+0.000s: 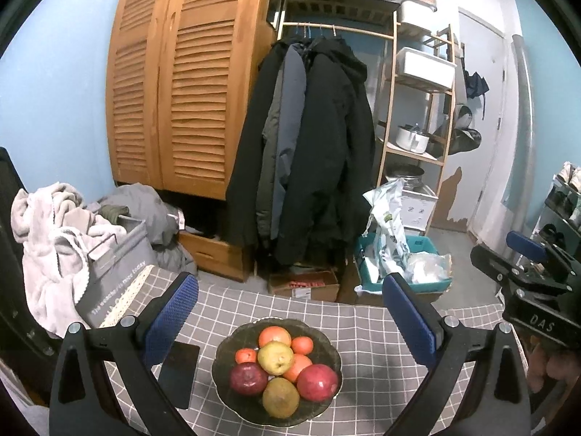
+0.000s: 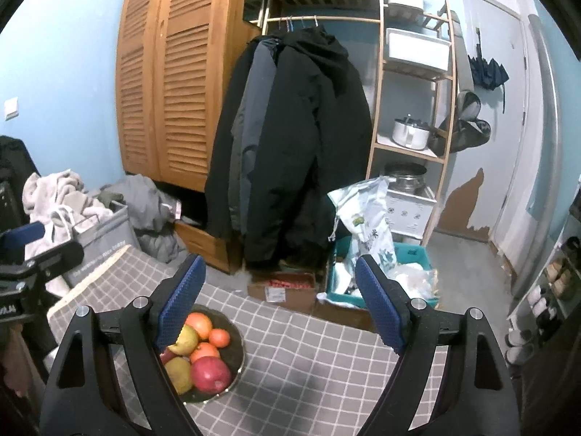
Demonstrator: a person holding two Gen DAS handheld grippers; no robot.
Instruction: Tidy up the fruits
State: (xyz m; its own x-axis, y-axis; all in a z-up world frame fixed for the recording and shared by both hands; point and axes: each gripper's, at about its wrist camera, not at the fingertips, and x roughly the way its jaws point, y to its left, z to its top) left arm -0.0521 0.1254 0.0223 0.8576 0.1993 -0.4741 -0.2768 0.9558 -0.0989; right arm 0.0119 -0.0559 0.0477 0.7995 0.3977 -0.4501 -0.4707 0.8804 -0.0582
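Note:
A dark glass bowl [image 1: 222, 387] sits on the grey checked tablecloth [image 1: 374, 341]. It holds two red apples [image 1: 317, 382], two yellow-green pears [image 1: 275, 357] and several oranges [image 1: 274, 335]. My left gripper [image 1: 290, 312] is open and empty above and behind the bowl. My right gripper [image 2: 279, 301] is open and empty, with the bowl [image 2: 238, 367] at its lower left, partly hidden by the left finger [image 2: 179, 303]. The right gripper's body also shows in the left wrist view [image 1: 530, 290] at the right edge.
A black flat object [image 1: 179, 376] lies on the cloth left of the bowl. Past the table's far edge stand a laundry basket [image 1: 112, 276], a wooden wardrobe [image 1: 189, 83], hanging coats [image 1: 308, 152], a cardboard box [image 1: 305, 285], a teal crate [image 1: 403, 265] and shelves [image 1: 417, 109].

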